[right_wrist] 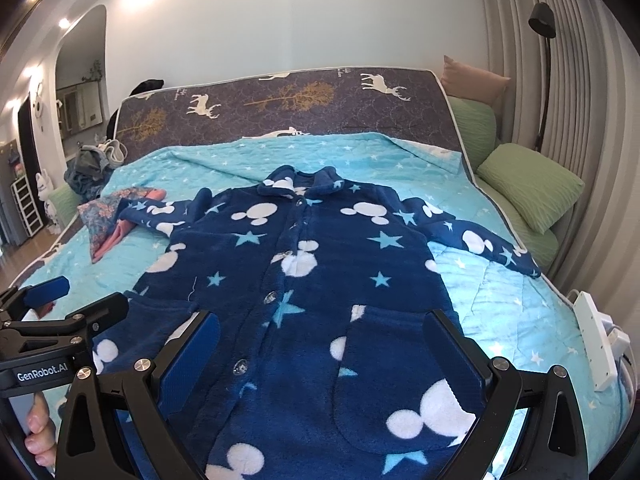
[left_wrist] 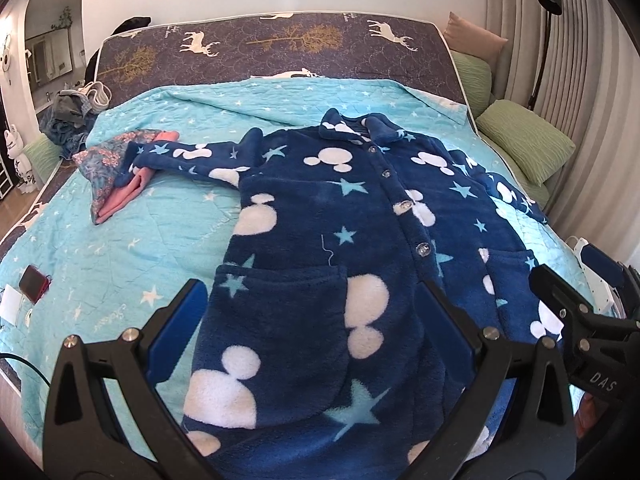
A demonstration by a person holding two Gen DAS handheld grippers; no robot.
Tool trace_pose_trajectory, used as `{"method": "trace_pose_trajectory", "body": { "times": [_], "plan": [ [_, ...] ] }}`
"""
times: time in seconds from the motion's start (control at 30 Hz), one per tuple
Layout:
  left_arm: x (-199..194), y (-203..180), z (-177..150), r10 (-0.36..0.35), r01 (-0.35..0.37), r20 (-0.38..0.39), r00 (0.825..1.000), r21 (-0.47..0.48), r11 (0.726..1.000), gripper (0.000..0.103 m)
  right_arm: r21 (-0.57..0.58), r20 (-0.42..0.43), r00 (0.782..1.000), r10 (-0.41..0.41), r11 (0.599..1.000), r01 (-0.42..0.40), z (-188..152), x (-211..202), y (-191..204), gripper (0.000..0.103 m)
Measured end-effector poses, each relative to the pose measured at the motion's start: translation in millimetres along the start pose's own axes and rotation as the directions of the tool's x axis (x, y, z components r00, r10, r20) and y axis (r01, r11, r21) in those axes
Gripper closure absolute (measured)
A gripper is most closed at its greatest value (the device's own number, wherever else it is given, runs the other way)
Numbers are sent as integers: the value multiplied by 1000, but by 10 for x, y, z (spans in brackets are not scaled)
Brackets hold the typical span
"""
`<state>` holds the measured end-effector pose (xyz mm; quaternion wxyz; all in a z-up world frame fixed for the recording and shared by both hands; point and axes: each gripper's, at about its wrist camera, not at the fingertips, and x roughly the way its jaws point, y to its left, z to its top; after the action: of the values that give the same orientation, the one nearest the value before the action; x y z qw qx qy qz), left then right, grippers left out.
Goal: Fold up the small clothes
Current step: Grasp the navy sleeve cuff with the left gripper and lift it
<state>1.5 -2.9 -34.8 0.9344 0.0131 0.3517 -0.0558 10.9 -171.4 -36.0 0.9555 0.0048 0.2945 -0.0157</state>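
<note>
A navy fleece pyjama top (left_wrist: pixel 320 216) (right_wrist: pixel 320 264) with white mouse heads and pale blue stars lies flat and buttoned on the turquoise quilt (left_wrist: pixel 168 216) (right_wrist: pixel 500 292), sleeves spread to both sides. My left gripper (left_wrist: pixel 312 312) hovers open over its lower left pocket, nothing between the fingers. My right gripper (right_wrist: pixel 324 344) hovers open over the lower right pocket, also holding nothing. Each gripper shows at the edge of the other's view: the right gripper (left_wrist: pixel 576 292) and the left gripper (right_wrist: pixel 76 296). A hand (right_wrist: pixel 40 436) grips the left handle.
A folded pink and floral garment (left_wrist: pixel 120 168) (right_wrist: pixel 108 224) lies under the left sleeve's cuff. A heap of clothes (left_wrist: pixel 72 116) sits at the far left corner. Green pillows (left_wrist: pixel 528 140) (right_wrist: pixel 528 184) line the right side. A red phone (left_wrist: pixel 34 282) and a white power strip (right_wrist: pixel 596 340) lie near the bed's edges.
</note>
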Motion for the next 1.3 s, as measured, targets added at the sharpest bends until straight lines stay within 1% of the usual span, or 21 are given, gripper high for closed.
{"method": "trace_pose_trajectory", "body": {
  "times": [0.17,0.27,0.3,0.4,0.47,0.5,0.57,0.6,0.63,0.67,0.73,0.9,0.93,1.0,1.03,1.07,1.13,1.2,1.23,1.27,1.3],
  "plan": [
    [43,114,28,13,-13,-2,1000,-20,1000,1,-20,-7,1000,3,1000,-3,23,42,68,0],
    [85,247,105,19,-19,15,1000,-24,1000,1,-32,-9,1000,4,999,-4,61,77,113,0],
    [117,332,155,20,-19,22,1000,-35,999,1,-38,-11,1000,3,999,-3,77,94,128,0],
    [324,804,383,22,-19,18,1000,-141,990,1,-55,-21,1000,3,998,-4,137,163,178,0],
    [561,1236,547,11,-15,-19,1000,-245,969,1,-70,-24,1000,-3,998,1,193,227,215,0],
    [703,1472,608,-15,1,-42,999,-306,952,1,-77,-24,1000,-5,997,3,219,259,236,0],
    [1006,1950,687,-89,44,-78,993,-449,892,1,-89,-27,1000,-5,996,3,278,345,285,0],
    [1116,2099,706,-108,55,-81,991,-491,869,1,-92,-29,1000,-6,996,3,296,381,308,0],
    [1215,2210,735,-113,52,-88,990,-513,857,1,-94,-29,1000,-6,996,3,313,428,334,0],
    [1350,2321,789,-114,47,-97,989,-522,852,1,-95,-32,999,-6,995,3,327,490,360,0],
    [1590,2440,894,-113,36,-117,987,-521,853,1,-101,-50,999,-10,995,5,345,657,405,0],
    [2302,2755,1197,-151,52,-141,978,-537,842,1,-103,-115,993,-17,995,5,451,1085,473,0],
    [2488,2821,1266,-162,58,-146,976,-544,837,1,-101,-119,993,-15,995,3,475,1134,472,0],
    [2680,2929,1345,-169,56,-148,974,-569,820,1,-102,-125,992,-20,995,7,542,1249,476,0],
    [2792,2993,1371,-167,48,-149,975,-591,805,3,-108,-126,992,-29,994,15,579,1309,476,0],
    [2869,3036,1381,-165,39,-152,975,-609,793,8,-113,-127,991,-36,993,22,605,1353,473,0],
    [3047,3149,1392,-162,20,-161,974,-649,761,31,-121,-132,990,-51,992,35,659,1447,464,0],
    [3161,3225,1389,-176,2,-188,966,-679,734,75,-119,-134,990,-52,992,36,699,1513,446,0],
    [3169,3245,1394,-181,2,-189,965,-688,726,80,-117,-133,990,-49,993,33,729,1549,437,0],
    [3145,3254,1406,-177,5,-179,968,-689,724,82,-117,-131,990,-51,992,35,755,1581,430,0],
    [3082,3229,1440,-153,3,-164,975,-675,738,83,-120,-129,990,-57,992,41,780,1606,424,0]
  ]
}}
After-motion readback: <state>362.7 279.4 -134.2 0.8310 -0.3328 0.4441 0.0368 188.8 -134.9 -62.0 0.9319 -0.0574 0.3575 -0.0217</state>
